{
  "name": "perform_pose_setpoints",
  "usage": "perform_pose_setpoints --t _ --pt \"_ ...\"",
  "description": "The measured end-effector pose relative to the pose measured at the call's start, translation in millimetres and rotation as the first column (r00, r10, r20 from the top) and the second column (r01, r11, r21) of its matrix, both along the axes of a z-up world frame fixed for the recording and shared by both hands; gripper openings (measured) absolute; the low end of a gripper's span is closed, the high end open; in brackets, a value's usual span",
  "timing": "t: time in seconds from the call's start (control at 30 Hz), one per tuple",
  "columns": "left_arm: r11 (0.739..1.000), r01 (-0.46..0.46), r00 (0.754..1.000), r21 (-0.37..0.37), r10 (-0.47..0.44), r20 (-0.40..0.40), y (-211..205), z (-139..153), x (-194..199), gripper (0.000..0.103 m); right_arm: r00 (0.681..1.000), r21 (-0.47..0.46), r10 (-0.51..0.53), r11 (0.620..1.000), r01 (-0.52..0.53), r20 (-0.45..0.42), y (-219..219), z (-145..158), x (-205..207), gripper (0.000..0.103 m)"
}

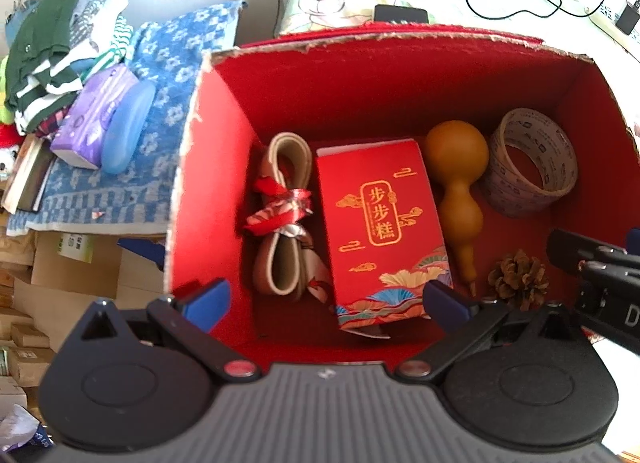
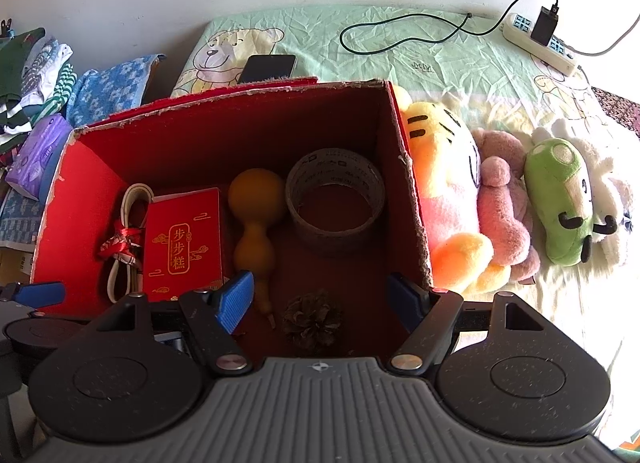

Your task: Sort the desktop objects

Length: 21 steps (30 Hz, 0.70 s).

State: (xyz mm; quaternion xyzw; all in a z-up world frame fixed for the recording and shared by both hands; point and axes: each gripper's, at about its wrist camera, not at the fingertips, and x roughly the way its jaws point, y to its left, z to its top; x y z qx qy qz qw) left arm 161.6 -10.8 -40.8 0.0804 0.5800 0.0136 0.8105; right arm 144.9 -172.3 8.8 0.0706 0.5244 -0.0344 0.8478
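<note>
A red cardboard box [image 1: 224, 167] [image 2: 404, 167] stands open on the bed. Inside lie a folded belt tied with red ribbon [image 1: 280, 215] [image 2: 122, 243], a small red carton with gold characters [image 1: 380, 223] [image 2: 184, 243], a brown gourd [image 1: 456, 187] [image 2: 252, 215], a tape roll [image 1: 532, 163] [image 2: 336, 199] and a pine cone [image 1: 518, 279] [image 2: 312, 321]. My left gripper [image 1: 326, 303] hangs open over the box's near left part, above the carton, holding nothing. My right gripper [image 2: 324, 299] is open over the pine cone, apart from it. The right gripper's body shows at the left view's right edge.
Plush toys lie right of the box: an orange tiger [image 2: 444, 191], a pink one [image 2: 504, 203], a green one [image 2: 560, 199]. A phone [image 2: 268, 67], cable and power strip [image 2: 540, 43] lie behind. At left, a tissue pack [image 1: 96, 115], blue case [image 1: 128, 127] and folded clothes [image 1: 52, 63] rest on a blue towel.
</note>
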Motion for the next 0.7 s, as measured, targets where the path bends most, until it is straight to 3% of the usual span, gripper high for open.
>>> perform_pose_setpoints --t 0.33,0.7 --pt "0.999 -0.029 0.999 -0.013 0.029 0.02 4 17 -9 0.102 1.0 0.01 -0.001 1.0 0.001 -0.01 -6 1 -8 0.076" --pt "0.999 -0.036 0.999 -0.021 0.037 0.026 -3 16 -24 0.102 1.0 0.029 0.012 1.0 -0.012 0.01 -13 4 -19 0.075"
